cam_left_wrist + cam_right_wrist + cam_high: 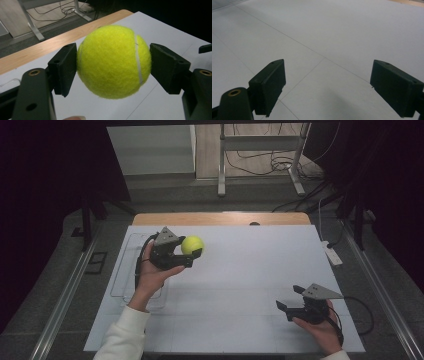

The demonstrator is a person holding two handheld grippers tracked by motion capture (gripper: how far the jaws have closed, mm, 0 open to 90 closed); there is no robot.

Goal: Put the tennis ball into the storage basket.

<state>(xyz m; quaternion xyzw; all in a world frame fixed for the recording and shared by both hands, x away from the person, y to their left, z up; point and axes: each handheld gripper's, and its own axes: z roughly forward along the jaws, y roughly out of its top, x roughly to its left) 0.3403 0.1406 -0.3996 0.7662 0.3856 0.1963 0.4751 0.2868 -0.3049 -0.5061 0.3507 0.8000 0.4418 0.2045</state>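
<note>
A yellow-green tennis ball (192, 244) is held above the white table top at the left, with my left gripper (191, 251) shut on it. In the left gripper view the ball (113, 61) sits squarely between the two black pads (65, 67), which press on its sides. At the table's front right, my right gripper (290, 297) rests low in a hand, jaws wide apart. In the right gripper view its fingertips (270, 86) frame bare white table surface, with nothing between them.
A clear plastic tray (122, 270) lies on the white mat (250, 285) at the left, under the left forearm. The wooden table edge (220, 218) runs along the back. Beyond it stand a metal frame and cables on the floor. A white power strip (332, 254) lies off the right edge.
</note>
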